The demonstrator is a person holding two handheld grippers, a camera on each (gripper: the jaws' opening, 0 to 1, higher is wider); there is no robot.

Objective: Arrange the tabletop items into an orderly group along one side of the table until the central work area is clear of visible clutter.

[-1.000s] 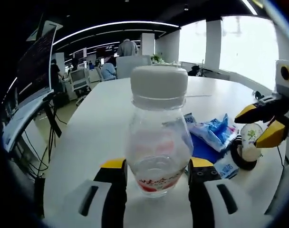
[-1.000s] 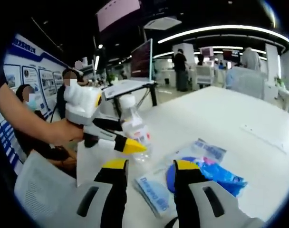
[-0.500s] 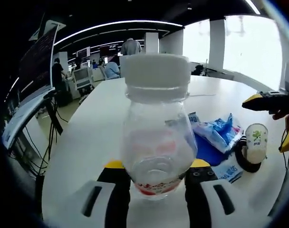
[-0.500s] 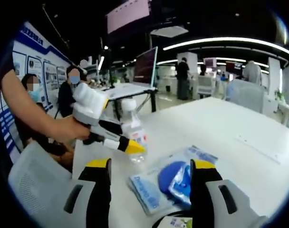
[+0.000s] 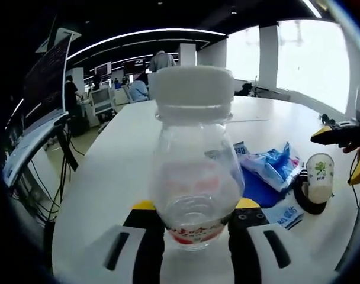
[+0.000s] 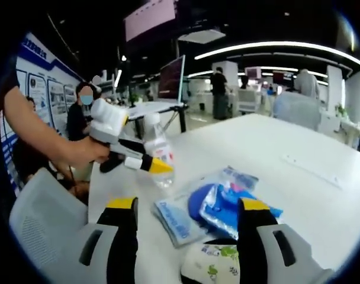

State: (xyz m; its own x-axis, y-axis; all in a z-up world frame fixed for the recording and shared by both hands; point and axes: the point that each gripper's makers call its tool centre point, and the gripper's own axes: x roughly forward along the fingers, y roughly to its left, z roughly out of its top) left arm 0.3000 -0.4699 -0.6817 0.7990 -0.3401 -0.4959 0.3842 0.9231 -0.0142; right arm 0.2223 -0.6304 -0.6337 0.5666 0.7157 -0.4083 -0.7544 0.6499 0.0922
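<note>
1. The worktop (image 5: pixel 121 154) is a large white rounded surface in an open office; rows of desks, screens and several people stand beyond it, under curved ceiling light strips, with bright windows on one side in the left gripper view.
2. The left gripper (image 5: pixel 195 210) has its yellow-tipped jaws pressed on either side of a clear plastic bottle (image 5: pixel 195 177) with a white cap; the bottle stands upright between them, low down at its red-printed base.
3. In the right gripper view the same left gripper (image 6: pixel 153 165) shows ahead and to the left, held by a person's hand (image 6: pixel 88 151), with the bottle (image 6: pixel 158 148) in its jaws.
4. The right gripper (image 6: pixel 189 207) has its jaws wide apart and grips nothing.
5. Between those jaws, close to the camera, sits a small white cup (image 6: pixel 212 266) with green print; whether it touches either jaw cannot be told.
6. Just ahead of the right gripper lie a blue-and-white packet (image 6: pixel 239 201) over a blue round item (image 6: pixel 198 204), with a flat pale-blue pack (image 6: pixel 171 216) beside them to the left.
7. In the left gripper view these items lie to the right of the bottle, the cup (image 5: pixel 318 177) beyond them, standing on a dark ring.
</note>
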